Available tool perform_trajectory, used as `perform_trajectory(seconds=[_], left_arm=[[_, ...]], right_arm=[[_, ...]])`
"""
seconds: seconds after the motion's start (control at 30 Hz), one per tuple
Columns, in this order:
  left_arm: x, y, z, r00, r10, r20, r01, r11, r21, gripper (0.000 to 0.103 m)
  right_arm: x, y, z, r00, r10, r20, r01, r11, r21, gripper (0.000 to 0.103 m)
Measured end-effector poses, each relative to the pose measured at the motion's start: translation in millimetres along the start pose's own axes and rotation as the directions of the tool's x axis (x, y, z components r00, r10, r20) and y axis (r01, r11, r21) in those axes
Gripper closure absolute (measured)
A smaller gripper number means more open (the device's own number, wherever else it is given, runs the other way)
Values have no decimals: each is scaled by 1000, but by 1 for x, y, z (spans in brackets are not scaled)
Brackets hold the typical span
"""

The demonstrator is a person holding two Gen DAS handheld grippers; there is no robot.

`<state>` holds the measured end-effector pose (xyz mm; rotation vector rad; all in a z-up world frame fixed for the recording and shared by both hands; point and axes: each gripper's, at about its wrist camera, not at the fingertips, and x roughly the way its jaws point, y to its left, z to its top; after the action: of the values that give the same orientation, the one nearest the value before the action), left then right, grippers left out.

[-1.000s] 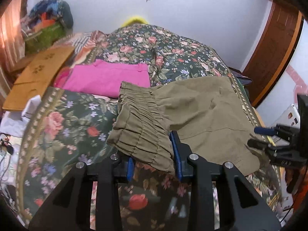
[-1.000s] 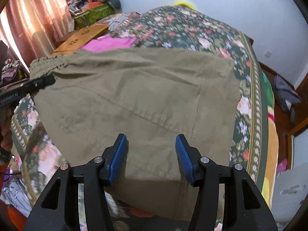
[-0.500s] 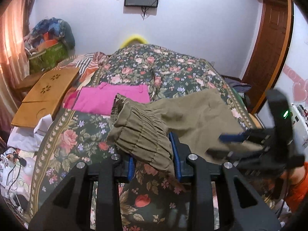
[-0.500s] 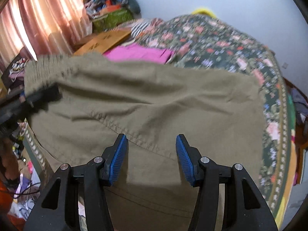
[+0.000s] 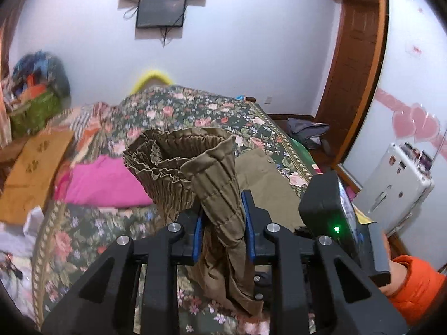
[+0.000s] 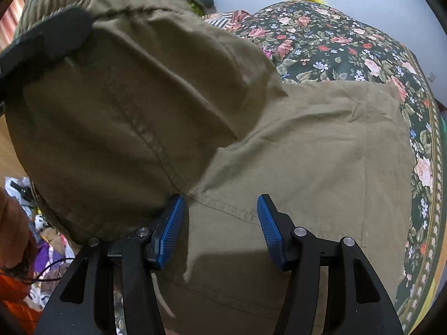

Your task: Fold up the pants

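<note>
Olive pants (image 5: pixel 212 173) hang from my left gripper (image 5: pixel 222 217), which is shut on the gathered elastic waistband and holds it up above the floral bed. In the right wrist view the pants (image 6: pixel 307 145) spread wide, their far part flat on the bed and the near left part lifted. My right gripper (image 6: pixel 220 223) is open, its blue pads over the cloth near a seam, not clamped on it. The left gripper (image 6: pixel 47 42) shows as a dark shape at the upper left, holding the waistband. The right gripper's body (image 5: pixel 329 212) shows at the right of the left wrist view.
The bed has a dark floral cover (image 5: pixel 195 111). A pink garment (image 5: pixel 103 181) lies on its left part beside a wooden lap tray (image 5: pixel 30 173). A pile of clothes and a green basket (image 5: pixel 33 106) stand at the far left. A door (image 5: pixel 354 64) is at the right.
The left gripper has lifted the waistband higher and toward the right gripper, so the near part of the pants folds up over the rest. The right gripper stays open over the cloth.
</note>
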<state>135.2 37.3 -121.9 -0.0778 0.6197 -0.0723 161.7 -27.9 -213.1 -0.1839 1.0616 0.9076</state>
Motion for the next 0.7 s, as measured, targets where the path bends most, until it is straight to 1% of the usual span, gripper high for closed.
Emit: perform_trajectory(seconds=[0.13, 0.23, 0.3, 0.37, 0.47, 0.53, 0.6, 0.7], left_arm=[[-1, -6, 5, 1000, 4, 6, -4, 1000, 16, 79], [-1, -8, 8, 1000, 11, 5, -11, 1000, 23, 79], [-1, -11, 9, 1000, 11, 5, -11, 1000, 27, 79], [0, -13, 11, 1000, 6, 8, -7, 1000, 29, 79], [0, -20, 13, 1000, -8, 11, 8, 999, 36, 79], [1, -27, 15, 1000, -17, 12, 16, 999, 48, 79], [5, -34, 16, 1000, -28, 9, 27, 998, 65, 79], [10, -45, 20, 999, -45, 3, 44, 995, 87, 79]], right_arm=[[-18, -7, -6, 999, 14, 40, -16, 999, 48, 51], [-40, -18, -15, 995, -28, 95, 20, 997, 80, 51], [-54, -27, -24, 990, -78, 117, 66, 992, 104, 51], [-59, -38, -33, 988, -106, 113, 91, 987, 131, 51], [-53, -44, -42, 992, -102, 77, 90, 985, 150, 51], [-45, -42, -47, 994, -99, 52, 91, 987, 130, 50], [-43, -37, -49, 992, -113, 63, 106, 989, 104, 50], [-42, -43, -50, 994, -84, 69, 75, 989, 124, 48]])
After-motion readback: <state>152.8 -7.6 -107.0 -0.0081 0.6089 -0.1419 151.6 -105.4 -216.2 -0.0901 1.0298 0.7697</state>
